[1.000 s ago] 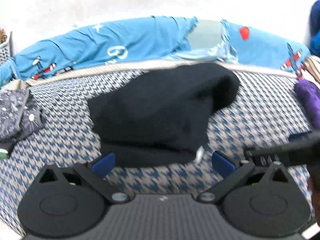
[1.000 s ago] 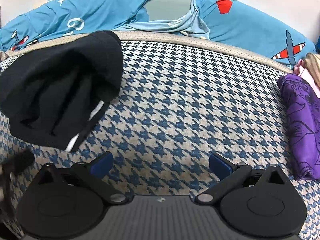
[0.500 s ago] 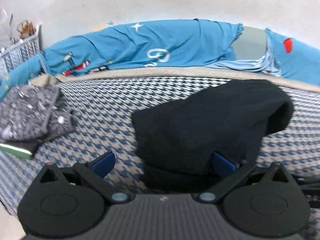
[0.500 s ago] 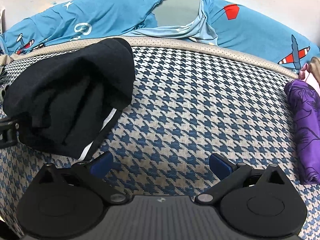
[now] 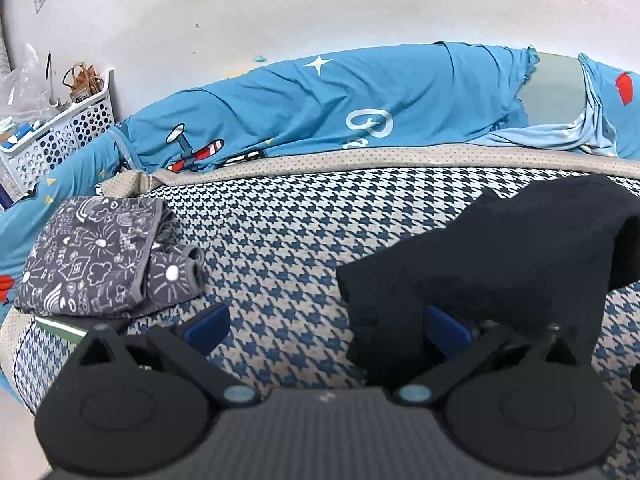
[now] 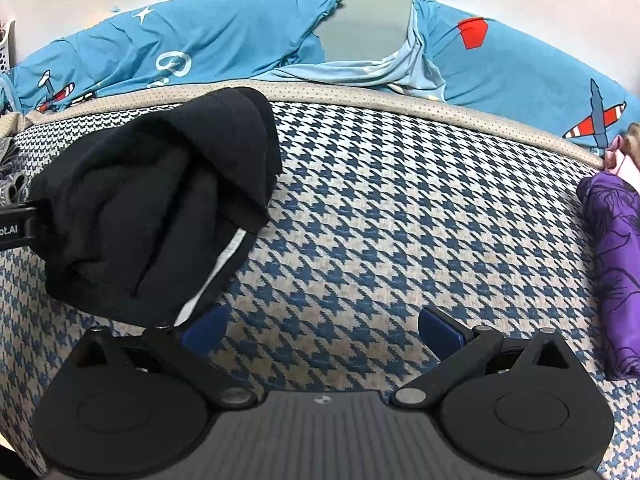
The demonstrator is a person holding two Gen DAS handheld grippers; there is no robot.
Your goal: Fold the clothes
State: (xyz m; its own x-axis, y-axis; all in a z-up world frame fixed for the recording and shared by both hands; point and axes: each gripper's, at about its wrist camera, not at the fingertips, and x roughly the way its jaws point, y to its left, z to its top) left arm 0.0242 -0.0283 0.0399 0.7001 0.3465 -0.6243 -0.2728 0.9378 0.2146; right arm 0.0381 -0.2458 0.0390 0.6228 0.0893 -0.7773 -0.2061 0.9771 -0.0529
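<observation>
Left claw [image 5: 326, 326] hovers wide open and empty above the houndstooth bed [image 5: 280, 240], its right blue pad just at the edge of the black garment [image 5: 480, 264]. Left of it sits a folded grey patterned garment [image 5: 92, 256]. Farther right, the right claw [image 6: 320, 328] is equally wide and empty, with a purple garment [image 6: 616, 264] at the far side. Pushing the bundle sideways could unroll its loose top flap.
</observation>
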